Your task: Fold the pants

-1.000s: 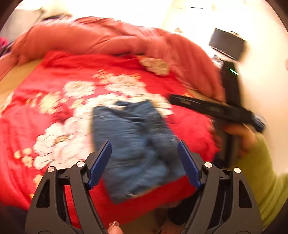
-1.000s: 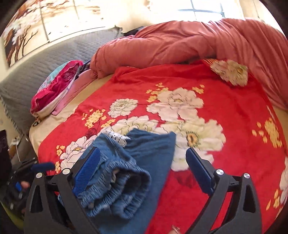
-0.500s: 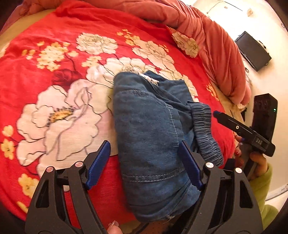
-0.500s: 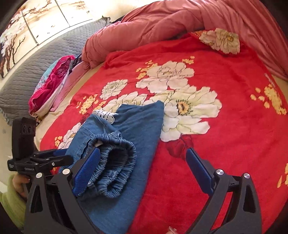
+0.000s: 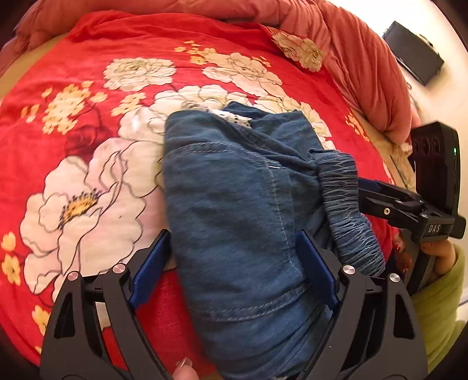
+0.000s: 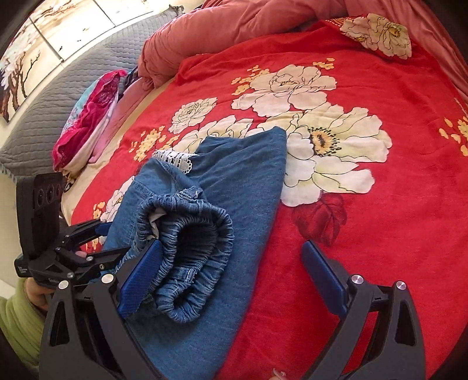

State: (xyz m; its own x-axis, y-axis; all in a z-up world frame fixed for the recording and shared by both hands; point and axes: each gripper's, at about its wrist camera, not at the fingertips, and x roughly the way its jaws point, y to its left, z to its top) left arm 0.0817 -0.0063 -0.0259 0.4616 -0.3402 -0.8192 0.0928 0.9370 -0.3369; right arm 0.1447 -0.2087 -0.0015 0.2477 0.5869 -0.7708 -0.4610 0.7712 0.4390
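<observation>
pants [image 5: 234,210]: blue denim, folded into a thick bundle, lying on the bed at its near edge; double-stitched seams visible, soft rumpled surface
waistband [image 6: 193,231]: elasticated, tightly gathered ridges, rolled into an open loop on top of the bundle; pale lining showing inside
lace trim [image 6: 175,159]: white openwork strip at the far end of the denim, poking out from under a fold
left gripper [image 5: 234,271]: black frame, blue ribbed fingers [image 5: 150,264] spread wide either side of the bundle, not clamped on it; contact with the cloth cannot be told
right gripper [image 6: 234,274]: same build, fingers [image 6: 323,273] wide apart; left one just beside or against the waistband, right one over bare blanket, nothing pinched
blanket [image 6: 365,204]: red fleece, plush nap, big cream flowers with yellow centres; pants lying partly over one flower
quilt [image 6: 234,26]: dusty-pink, bunched in a long roll along the far side of the bed
headboard [image 6: 58,96]: grey, quilted diamond stitching
pillow [image 6: 87,117]: magenta and teal print, lying against the headboard
sleeve [image 5: 438,307]: lime-green knit, at the wrist holding the right gripper
</observation>
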